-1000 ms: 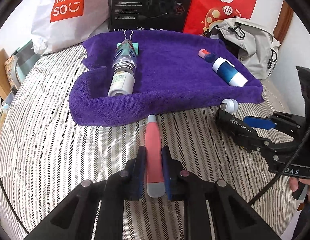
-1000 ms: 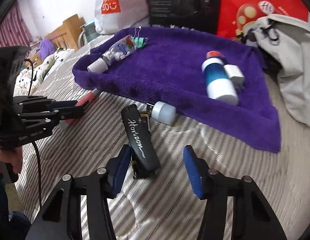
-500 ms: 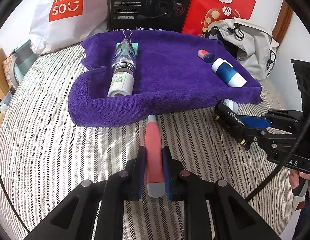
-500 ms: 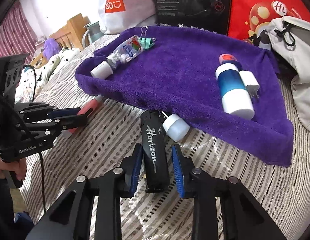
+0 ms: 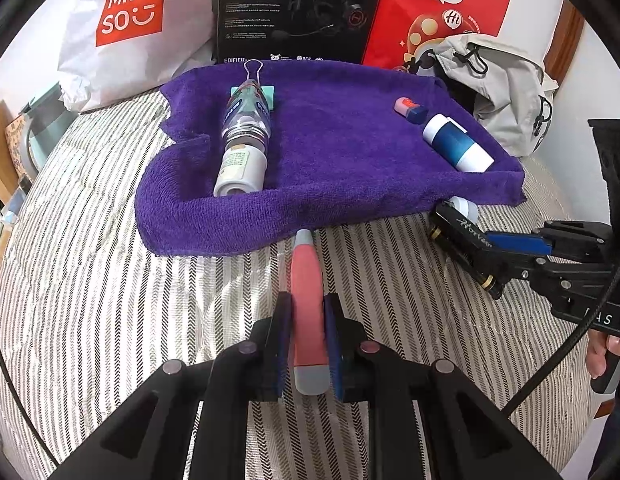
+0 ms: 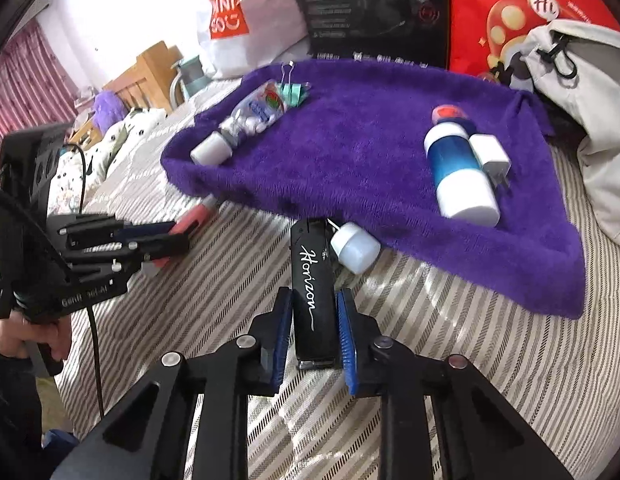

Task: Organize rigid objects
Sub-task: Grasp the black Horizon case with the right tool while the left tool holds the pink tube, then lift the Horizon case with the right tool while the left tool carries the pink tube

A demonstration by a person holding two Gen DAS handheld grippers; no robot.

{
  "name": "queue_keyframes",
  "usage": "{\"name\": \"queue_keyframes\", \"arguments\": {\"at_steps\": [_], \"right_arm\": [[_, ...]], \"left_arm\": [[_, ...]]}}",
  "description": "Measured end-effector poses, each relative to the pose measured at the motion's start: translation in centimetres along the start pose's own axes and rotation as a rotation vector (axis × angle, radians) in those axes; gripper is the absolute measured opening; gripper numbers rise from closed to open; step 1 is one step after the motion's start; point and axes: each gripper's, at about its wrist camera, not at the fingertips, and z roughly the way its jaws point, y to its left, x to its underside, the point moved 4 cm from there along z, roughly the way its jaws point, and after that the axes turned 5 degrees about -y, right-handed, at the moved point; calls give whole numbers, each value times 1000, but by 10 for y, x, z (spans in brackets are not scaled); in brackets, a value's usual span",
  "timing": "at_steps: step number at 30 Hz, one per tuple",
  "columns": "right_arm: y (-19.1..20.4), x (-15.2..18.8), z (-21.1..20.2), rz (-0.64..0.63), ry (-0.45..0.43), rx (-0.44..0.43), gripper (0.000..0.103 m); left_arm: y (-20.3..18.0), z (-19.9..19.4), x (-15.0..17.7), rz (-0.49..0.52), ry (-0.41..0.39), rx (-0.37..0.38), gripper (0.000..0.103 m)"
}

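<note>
Pink tube (image 5: pixel 305 276) is clamped near its grey cap by the left claw (image 5: pixel 307 344), on the bed at 6 o'clock of the purple towel (image 5: pixel 350 152); judged light, stiff, smooth. Black Horizon case (image 6: pixel 314 292) is pinched at its lower half by the right claw (image 6: pixel 314 336); rigid, glossy, likely slippery, so a mid-body hold is preferred

Two bottles (image 5: pixel 242 148) (image 5: pixel 457 147) are laid on a towel (image 5: pixel 342 168); a tube (image 5: pixel 307 300) and case (image 6: pixel 314 292) are placed before it.

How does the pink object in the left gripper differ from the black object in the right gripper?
The pink tube is slim, rounded, with grey ends and no visible lettering; the black case is flat, boxy, with white "Horizon" script. The pink tube's tip reaches the purple towel; the black case lies beside a small white bottle. Each is clamped by its gripper: left gripper, right gripper.
</note>
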Motion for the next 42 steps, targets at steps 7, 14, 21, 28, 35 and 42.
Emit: {"name": "queue_keyframes", "arguments": {"at_steps": [7, 14, 21, 28, 35, 42], "right_arm": [[0, 0, -4, 9, 4, -10, 22], [-2, 1, 3, 19, 14, -13, 22], [2, -1, 8, -4, 26, 3, 22], [1, -1, 2, 2, 16, -1, 21], [-4, 2, -5, 18, 12, -4, 21], [-5, 11, -11, 37, 17, -16, 21]], "left_arm": [[0, 0, -1, 2, -1, -2, 17], [-1, 0, 0, 4, 1, -6, 17], [-1, 0, -1, 7, 1, -6, 17], [-1, 0, 0, 10, 1, -10, 17], [-1, 0, 1, 7, -2, -15, 17], [-1, -2, 2, 5, -6, -8, 16]]}}
